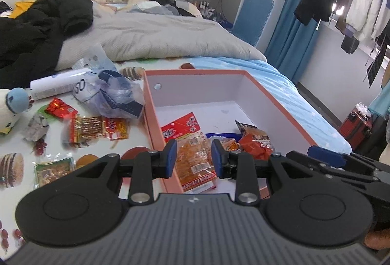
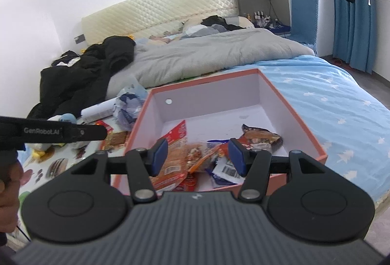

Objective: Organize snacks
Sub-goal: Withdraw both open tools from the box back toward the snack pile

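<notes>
Bedroom clutter is crowding the bed (image 1: 280, 74), where the orange box (image 1: 287, 108) is sitting. From the left wrist view, the left gripper (image 1: 193, 157) is hovering with jaws wide and empty over the box's near end. Loose snacks (image 1: 97, 129) are lying just left of the box wall; I judge lifting high over that rim wise.

From the right wrist view, the right gripper (image 2: 197, 155) is also gaping empty above packed snacks (image 2: 202, 157). The far half is offering room.
</notes>
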`<state>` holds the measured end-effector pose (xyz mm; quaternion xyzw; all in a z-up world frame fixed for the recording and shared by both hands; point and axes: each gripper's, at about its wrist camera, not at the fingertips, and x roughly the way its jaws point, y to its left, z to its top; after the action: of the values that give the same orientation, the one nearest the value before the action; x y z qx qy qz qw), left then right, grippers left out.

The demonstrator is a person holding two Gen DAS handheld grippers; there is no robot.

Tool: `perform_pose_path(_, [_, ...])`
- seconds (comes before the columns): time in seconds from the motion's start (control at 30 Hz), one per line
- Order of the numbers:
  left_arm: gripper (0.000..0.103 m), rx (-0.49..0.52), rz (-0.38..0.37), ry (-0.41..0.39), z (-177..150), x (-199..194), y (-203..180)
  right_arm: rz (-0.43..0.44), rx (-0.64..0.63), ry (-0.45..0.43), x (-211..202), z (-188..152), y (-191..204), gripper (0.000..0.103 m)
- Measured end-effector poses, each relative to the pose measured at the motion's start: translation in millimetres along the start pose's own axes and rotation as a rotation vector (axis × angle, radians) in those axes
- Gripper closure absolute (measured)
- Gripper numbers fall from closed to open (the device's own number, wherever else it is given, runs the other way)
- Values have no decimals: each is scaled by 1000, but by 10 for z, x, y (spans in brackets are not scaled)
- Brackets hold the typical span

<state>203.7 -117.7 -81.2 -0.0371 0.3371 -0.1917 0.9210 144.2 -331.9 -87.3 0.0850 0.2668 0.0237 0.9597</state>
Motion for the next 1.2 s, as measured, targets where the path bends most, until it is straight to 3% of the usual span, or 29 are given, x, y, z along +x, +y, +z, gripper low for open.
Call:
perform_pose_path(0.63, [68,-64,82,-20,-516,-538,357,110,-101,-1,-228,-373,634,46])
perform_pose_path(1.2, [68,-145,177,23,-1130,-984,720,168,-166,56,-413,-746,1014,46])
